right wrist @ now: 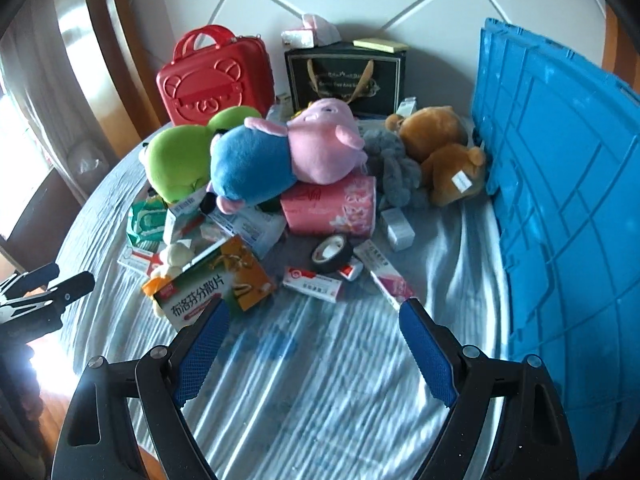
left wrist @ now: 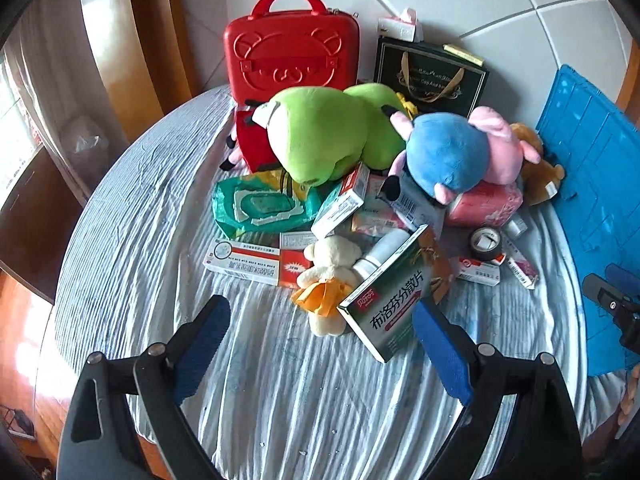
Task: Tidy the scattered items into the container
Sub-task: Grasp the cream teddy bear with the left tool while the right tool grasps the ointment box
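Note:
A heap of items lies on a striped cloth. A green plush point(left wrist: 324, 132) and a blue and pink plush point(right wrist: 280, 152) top the pile, with a brown bear point(right wrist: 444, 156) beside the blue crate point(right wrist: 560, 184). A green and white medicine box point(left wrist: 392, 300) leans near a small cream bear point(left wrist: 328, 272). My left gripper point(left wrist: 320, 320) hovers open just in front of the box and the cream bear, holding nothing. My right gripper point(right wrist: 314, 320) is open and empty over bare cloth, short of a roll of black tape point(right wrist: 332, 252) and small cartons point(right wrist: 316, 284).
A red case point(left wrist: 292, 56) and a dark gift bag point(left wrist: 432, 76) stand at the back against the wall. Wet wipes point(left wrist: 260, 204) and a pink tissue pack point(right wrist: 332, 208) lie in the pile. The table edge curves on the left, with wooden floor below.

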The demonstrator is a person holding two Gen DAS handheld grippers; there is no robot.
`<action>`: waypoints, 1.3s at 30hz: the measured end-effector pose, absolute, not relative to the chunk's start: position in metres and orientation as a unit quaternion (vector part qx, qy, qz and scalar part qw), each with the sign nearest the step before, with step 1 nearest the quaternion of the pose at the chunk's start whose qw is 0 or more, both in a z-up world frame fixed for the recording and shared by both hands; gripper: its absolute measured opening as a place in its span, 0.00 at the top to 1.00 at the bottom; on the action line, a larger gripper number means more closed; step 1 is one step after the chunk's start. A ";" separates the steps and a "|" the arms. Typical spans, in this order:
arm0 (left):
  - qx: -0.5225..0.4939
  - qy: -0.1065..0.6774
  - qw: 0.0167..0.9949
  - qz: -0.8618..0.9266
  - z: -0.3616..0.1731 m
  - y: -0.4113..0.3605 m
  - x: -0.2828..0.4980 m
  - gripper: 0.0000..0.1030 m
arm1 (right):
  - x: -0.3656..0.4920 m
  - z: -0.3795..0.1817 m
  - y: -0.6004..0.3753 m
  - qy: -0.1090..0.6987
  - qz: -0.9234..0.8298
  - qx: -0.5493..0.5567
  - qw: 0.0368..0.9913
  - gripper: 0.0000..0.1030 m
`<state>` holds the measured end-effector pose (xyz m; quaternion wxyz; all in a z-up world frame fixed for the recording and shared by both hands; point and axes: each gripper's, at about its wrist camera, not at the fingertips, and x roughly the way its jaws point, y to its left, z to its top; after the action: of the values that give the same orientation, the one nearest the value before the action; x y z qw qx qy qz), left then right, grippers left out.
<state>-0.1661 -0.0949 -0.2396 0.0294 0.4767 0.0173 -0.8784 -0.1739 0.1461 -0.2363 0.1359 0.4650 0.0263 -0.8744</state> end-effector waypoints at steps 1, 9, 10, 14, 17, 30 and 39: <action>0.486 0.018 0.031 -0.873 -0.249 -0.096 -0.169 0.09 | -0.178 -0.245 0.148 0.027 -0.871 0.471 0.138 0.15; 0.522 0.028 0.072 -0.849 -0.302 -0.114 -0.182 0.09 | -0.199 -0.305 0.139 0.018 -0.839 0.524 0.148 0.15; 0.523 0.029 0.076 -0.848 -0.304 -0.117 -0.185 0.09 | -0.199 -0.308 0.136 0.018 -0.837 0.527 0.150 0.15; 0.520 0.020 0.068 -0.851 -0.307 -0.122 -0.199 0.09 | -0.203 -0.310 0.130 0.013 -0.840 0.525 0.137 0.15; 0.523 0.010 0.053 -0.851 -0.312 -0.125 -0.216 0.09 | -0.206 -0.310 0.130 0.001 -0.846 0.521 0.112 0.15; 0.569 -0.021 -0.015 -0.822 -0.363 -0.104 -0.268 0.09 | -0.233 -0.340 0.123 -0.017 -0.838 0.543 0.051 0.15; 0.556 -0.071 -0.030 -0.828 -0.368 -0.062 -0.267 0.20 | -0.263 -0.361 0.106 0.040 -0.834 0.547 0.062 0.25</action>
<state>-0.2674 -0.0625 -0.3679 -0.0297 0.5559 -0.0712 -0.8276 -0.2634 0.1056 -0.3614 0.0618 0.5469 0.0397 -0.8340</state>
